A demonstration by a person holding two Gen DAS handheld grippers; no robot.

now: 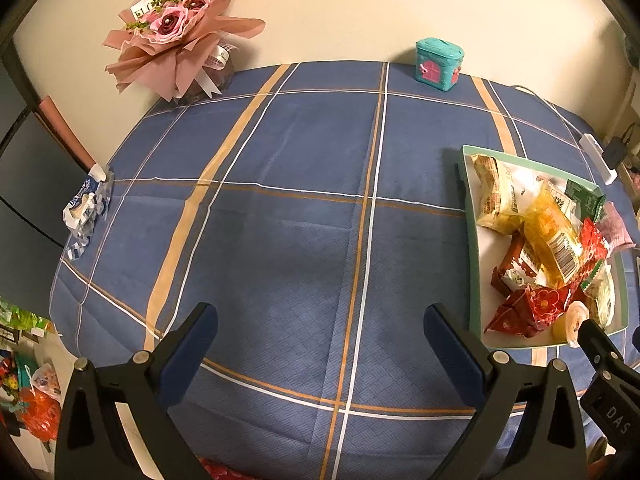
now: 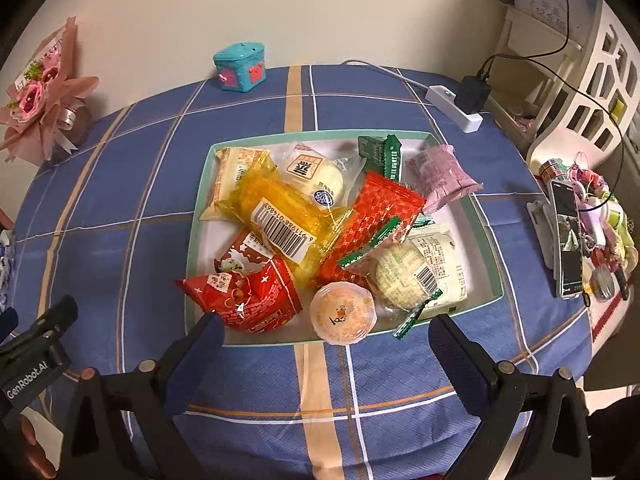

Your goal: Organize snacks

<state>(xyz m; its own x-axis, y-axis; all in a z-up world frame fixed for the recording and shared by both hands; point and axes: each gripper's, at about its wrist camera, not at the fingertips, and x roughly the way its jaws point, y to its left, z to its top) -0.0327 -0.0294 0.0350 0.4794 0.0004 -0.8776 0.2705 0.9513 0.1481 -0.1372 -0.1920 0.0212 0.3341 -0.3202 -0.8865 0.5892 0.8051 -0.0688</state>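
Your left gripper [image 1: 320, 340] hangs over bare blue plaid tablecloth [image 1: 280, 220] with its fingers spread wide and nothing between them. Your right gripper [image 2: 324, 348] sits at the near edge of the green-rimmed tray [image 2: 196, 216], fingers likewise spread and empty, pointed at the pile.

Finding on progress: the snacks are all in or on the tray, and none lies loose on the cloth in either view, so gathering appears complete or nearly so. They are heaped, not sorted. The yellow barcoded packet [image 2: 280, 220] lies across the top of the pile, over a pale bun wrapper [image 2: 316, 176] and a cream packet [image 2: 236, 176]. A red patterned packet [image 2: 376, 216] leans on it. Two red star-printed packets [image 2: 252, 292] spill over the near left rim, and a pink packet [image 2: 440, 176] overhangs the far right rim. The orange jelly cup [image 2: 342, 312] rests against the near wall, just beside a white bun packet [image 2: 416, 272]. A green packet [image 2: 380, 152] stands at the back.

Judgement: if tidy arrangement is required, that part is outstanding (the overhanging packets are the obvious first corrections). The jelly cup is nearest your right gripper.

Unrelated items: a pink bouquet [image 1: 180, 28], a teal toy box [image 1: 438, 64], a power strip [image 2: 454, 108], a phone [image 2: 566, 240].
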